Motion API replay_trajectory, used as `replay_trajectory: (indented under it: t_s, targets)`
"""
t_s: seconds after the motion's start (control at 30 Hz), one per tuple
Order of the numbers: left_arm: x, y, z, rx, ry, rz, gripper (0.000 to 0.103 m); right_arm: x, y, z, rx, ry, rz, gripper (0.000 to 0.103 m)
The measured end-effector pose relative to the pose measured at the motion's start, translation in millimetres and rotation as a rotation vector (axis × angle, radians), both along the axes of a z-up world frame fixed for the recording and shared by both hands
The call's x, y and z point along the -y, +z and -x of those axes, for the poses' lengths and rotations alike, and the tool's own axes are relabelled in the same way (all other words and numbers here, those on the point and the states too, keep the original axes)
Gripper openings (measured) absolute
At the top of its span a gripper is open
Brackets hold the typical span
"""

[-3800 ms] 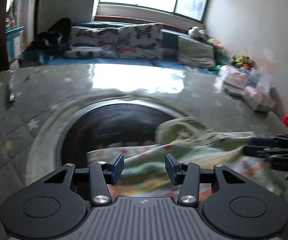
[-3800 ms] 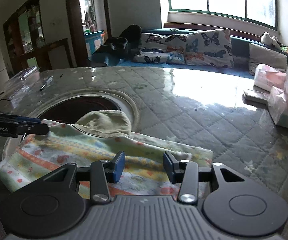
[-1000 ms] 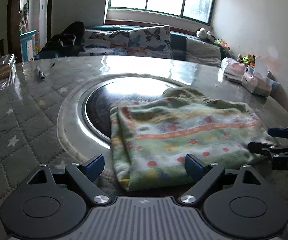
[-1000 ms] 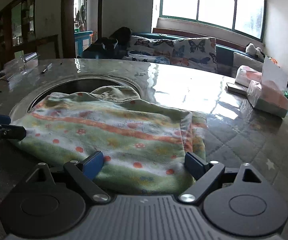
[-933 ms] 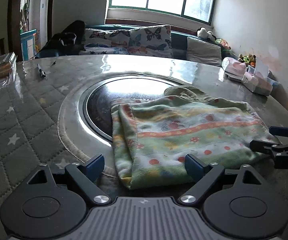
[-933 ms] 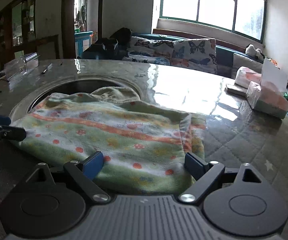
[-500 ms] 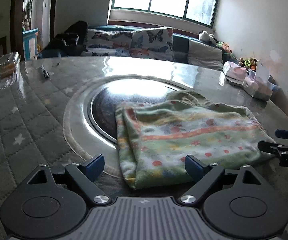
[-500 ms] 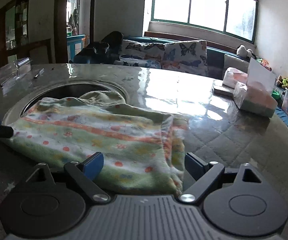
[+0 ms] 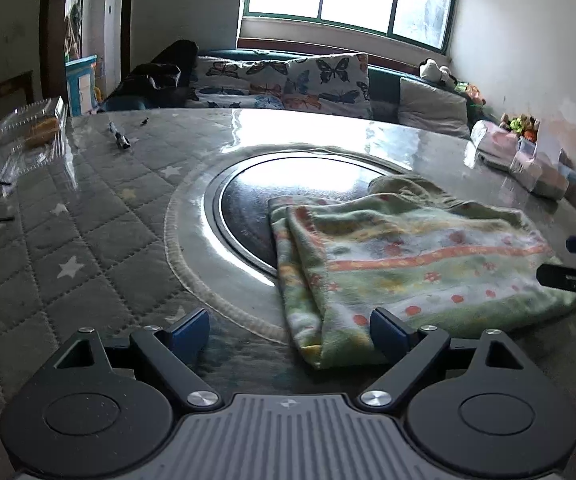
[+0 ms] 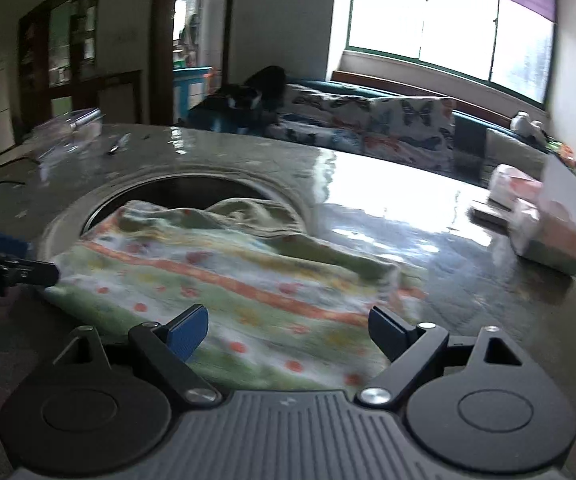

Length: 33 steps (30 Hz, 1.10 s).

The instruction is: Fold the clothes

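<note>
A folded green garment with orange stripes and red dots (image 9: 408, 264) lies flat on the table, partly over the dark round inset (image 9: 271, 184). It also shows in the right wrist view (image 10: 247, 280). My left gripper (image 9: 288, 330) is open and empty, at the garment's near left corner. My right gripper (image 10: 288, 330) is open and empty, over the garment's near edge. The right gripper's fingers (image 9: 568, 276) show at the garment's right end in the left wrist view. The left gripper's fingers (image 10: 11, 268) show at its left end in the right wrist view.
A quilted grey cover with stars (image 9: 87, 216) lies on the table. A clear plastic box (image 9: 27, 136) and a pen (image 9: 119, 138) lie at the far left. Tissue packs (image 10: 544, 224) sit at the far right. A sofa with butterfly cushions (image 9: 308, 84) stands behind.
Both grippers have let go of the garment and opened wide since 3.8 s ago. In the last second both drew back slightly; the right wrist view swung a little to the left.
</note>
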State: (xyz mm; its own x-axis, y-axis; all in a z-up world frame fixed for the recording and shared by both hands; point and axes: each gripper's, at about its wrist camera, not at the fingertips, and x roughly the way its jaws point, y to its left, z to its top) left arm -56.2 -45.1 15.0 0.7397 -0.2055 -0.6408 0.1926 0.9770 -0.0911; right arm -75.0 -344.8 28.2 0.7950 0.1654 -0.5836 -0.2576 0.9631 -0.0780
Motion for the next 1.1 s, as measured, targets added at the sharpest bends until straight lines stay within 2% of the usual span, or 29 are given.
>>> replay_trajectory:
  t_s: [0.1, 0.33, 0.47, 0.7, 0.8, 0.87, 0.97, 1.1]
  targets:
    - [-3.2, 1.7, -0.4, -0.003, 0.006, 0.008, 0.089, -14.2, 0.2, -2.8, -0.008, 0.05, 0.008, 0.084]
    - [-21.2, 12.9, -8.9, 0.001, 0.051, 0.05, 0.088, -54.5, 7.2, -7.1, -0.021, 0.211, 0.046, 0.08]
    - [-36.9, 20.1, -21.1, -0.016, 0.089, 0.112, 0.083, -84.8, 11.9, -7.1, -0.023, 0.331, 0.087, 0.075]
    - [-52.7, 29.4, -36.8, -0.041, 0.106, 0.22, 0.082, -150.0, 7.8, 2.0, -0.027, 0.571, 0.203, 0.059]
    - [-56.0, 31.4, -42.3, -0.055, 0.106, 0.263, 0.082, -169.1, 1.6, 1.9, -0.027, 0.614, 0.243, 0.05]
    - [-57.2, 30.3, -45.2, -0.069, 0.109, 0.294, 0.082, -168.8, 1.7, 0.1, -0.034, 0.607, 0.228, 0.042]
    - [-58.9, 28.2, -49.4, -0.094, 0.116, 0.342, 0.082, -168.3, 1.7, -2.4, -0.046, 0.598, 0.205, 0.037]
    - [-59.8, 24.3, -54.5, -0.127, 0.125, 0.393, 0.083, -167.7, 1.8, -5.8, -0.062, 0.586, 0.174, 0.022]
